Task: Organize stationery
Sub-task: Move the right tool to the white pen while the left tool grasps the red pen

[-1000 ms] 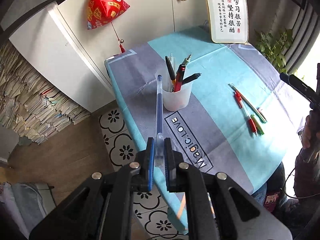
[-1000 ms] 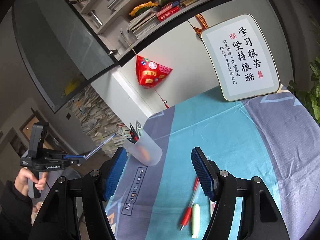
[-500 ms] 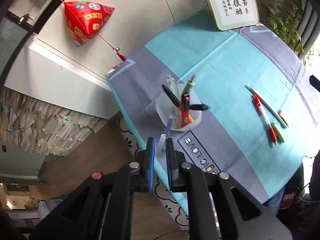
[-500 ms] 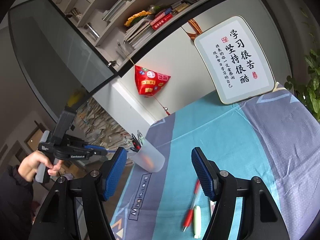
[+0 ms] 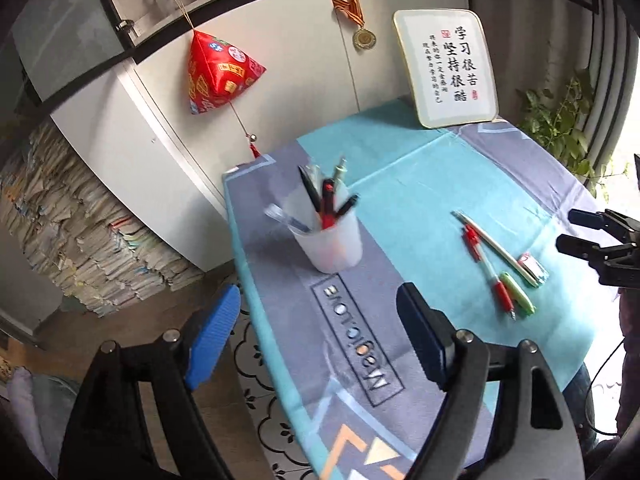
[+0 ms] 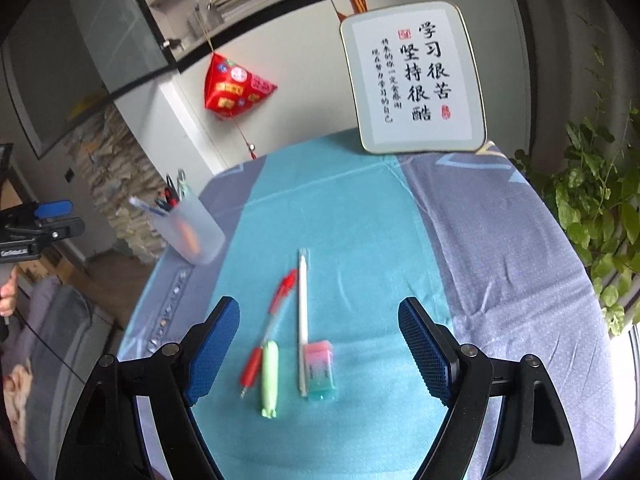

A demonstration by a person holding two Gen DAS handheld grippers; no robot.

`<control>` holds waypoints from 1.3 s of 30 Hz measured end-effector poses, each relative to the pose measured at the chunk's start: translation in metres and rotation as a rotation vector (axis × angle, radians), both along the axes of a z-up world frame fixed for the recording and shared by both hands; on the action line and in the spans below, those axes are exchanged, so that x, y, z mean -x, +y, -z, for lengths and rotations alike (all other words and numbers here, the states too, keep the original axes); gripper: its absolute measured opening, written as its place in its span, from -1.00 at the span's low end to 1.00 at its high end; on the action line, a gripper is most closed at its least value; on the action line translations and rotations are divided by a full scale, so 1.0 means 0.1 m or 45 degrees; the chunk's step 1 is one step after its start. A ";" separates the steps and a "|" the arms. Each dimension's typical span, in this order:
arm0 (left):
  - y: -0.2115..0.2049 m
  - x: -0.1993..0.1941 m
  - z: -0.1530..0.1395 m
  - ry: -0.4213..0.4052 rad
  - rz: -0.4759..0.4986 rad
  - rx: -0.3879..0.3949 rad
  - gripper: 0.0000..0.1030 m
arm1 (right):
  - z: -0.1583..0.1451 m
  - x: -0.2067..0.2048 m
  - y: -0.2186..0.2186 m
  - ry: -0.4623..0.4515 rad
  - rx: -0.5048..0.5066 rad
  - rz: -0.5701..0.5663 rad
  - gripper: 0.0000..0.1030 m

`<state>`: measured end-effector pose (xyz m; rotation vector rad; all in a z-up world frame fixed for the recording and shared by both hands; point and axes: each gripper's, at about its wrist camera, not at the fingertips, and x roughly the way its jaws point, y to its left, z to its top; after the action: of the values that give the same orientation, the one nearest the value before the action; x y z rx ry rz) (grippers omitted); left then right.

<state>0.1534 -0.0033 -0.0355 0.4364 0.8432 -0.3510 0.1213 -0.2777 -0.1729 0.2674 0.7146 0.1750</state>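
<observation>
A translucent white cup [image 5: 333, 242] stands on the table near its left edge and holds several pens, among them a blue pen [image 5: 285, 218] leaning out to the left. My left gripper [image 5: 320, 332] is open and empty, in front of the cup. The cup also shows in the right wrist view [image 6: 192, 230]. My right gripper [image 6: 319, 350] is open and empty, above a red pen [image 6: 269, 326], a green highlighter [image 6: 269, 378], a white pen [image 6: 303, 320] and a pink-and-teal eraser [image 6: 320, 370] lying on the cloth. The same items show in the left wrist view [image 5: 500, 264].
A blue and grey cloth [image 6: 500, 240] covers the table. A framed calligraphy sign [image 6: 416, 76] leans at the back edge. A potted plant [image 6: 600, 216] stands to the right. A red ornament [image 5: 220, 72] hangs on the white cabinet; paper stacks [image 5: 80, 240] lie beside it.
My left gripper has opened and let go of the blue pen, which now stands in the cup. My right gripper has tilted down over the pens on the cloth.
</observation>
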 end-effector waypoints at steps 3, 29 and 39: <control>-0.15 0.17 0.28 0.048 0.035 0.071 0.55 | 0.09 0.07 0.08 0.023 0.061 -0.034 0.37; -1.19 0.41 1.37 0.282 0.197 0.167 0.54 | 0.42 0.03 0.33 0.102 0.109 -0.204 -0.48; -1.20 0.31 1.40 0.193 0.252 0.250 0.40 | 0.53 0.00 0.32 0.145 0.036 -0.240 -0.48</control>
<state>0.1226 -0.1237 -0.1754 0.3131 0.9056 -0.6504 0.1212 -0.2454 -0.2256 0.1841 0.8547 0.3305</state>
